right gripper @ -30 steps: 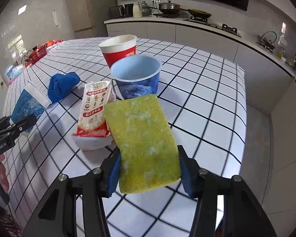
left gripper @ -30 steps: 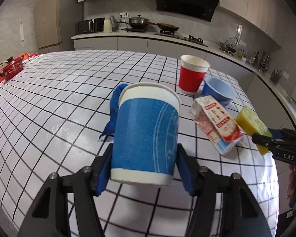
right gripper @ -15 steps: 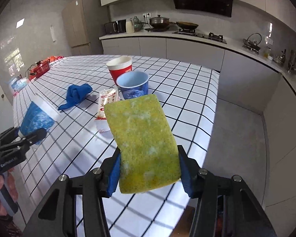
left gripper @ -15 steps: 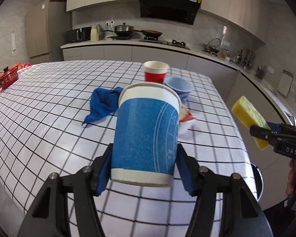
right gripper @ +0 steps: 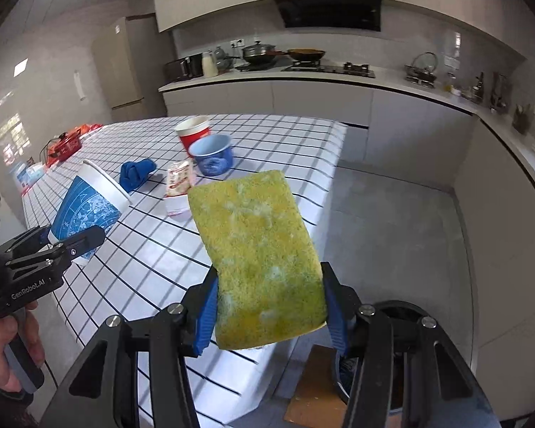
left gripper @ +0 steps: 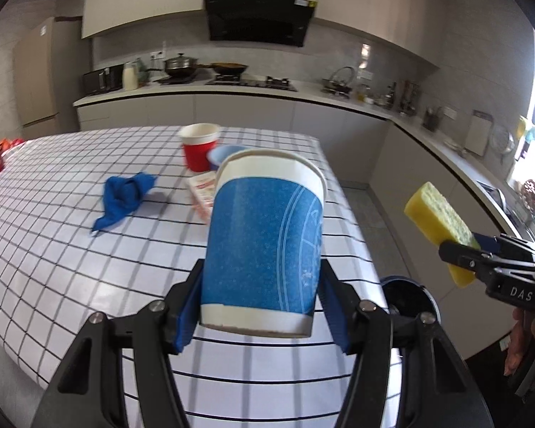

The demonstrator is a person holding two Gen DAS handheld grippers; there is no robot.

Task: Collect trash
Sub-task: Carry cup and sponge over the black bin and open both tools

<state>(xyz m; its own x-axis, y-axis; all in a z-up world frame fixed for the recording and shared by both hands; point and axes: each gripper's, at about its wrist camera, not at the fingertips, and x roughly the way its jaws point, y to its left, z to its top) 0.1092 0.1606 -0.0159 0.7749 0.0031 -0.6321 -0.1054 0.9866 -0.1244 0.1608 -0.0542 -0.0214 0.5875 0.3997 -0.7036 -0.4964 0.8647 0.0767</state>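
Note:
My left gripper is shut on a blue and white paper cup, held upright above the near edge of the checked table. In the right wrist view that cup tilts in the left gripper at the left. My right gripper is shut on a yellow-green sponge, beyond the table's corner and over the floor. The left wrist view shows the sponge at the right. A dark round bin stands on the floor below the table's corner.
On the table stand a red cup and a blue bowl, with a snack packet and a blue cloth lying nearby. A piece of cardboard lies on the floor beside the bin. Kitchen counters run along the back and right.
Both grippers have pulled back from the table and risen, carrying the cup and the sponge. The table items look farther off, and the floor and the bin have come into view.

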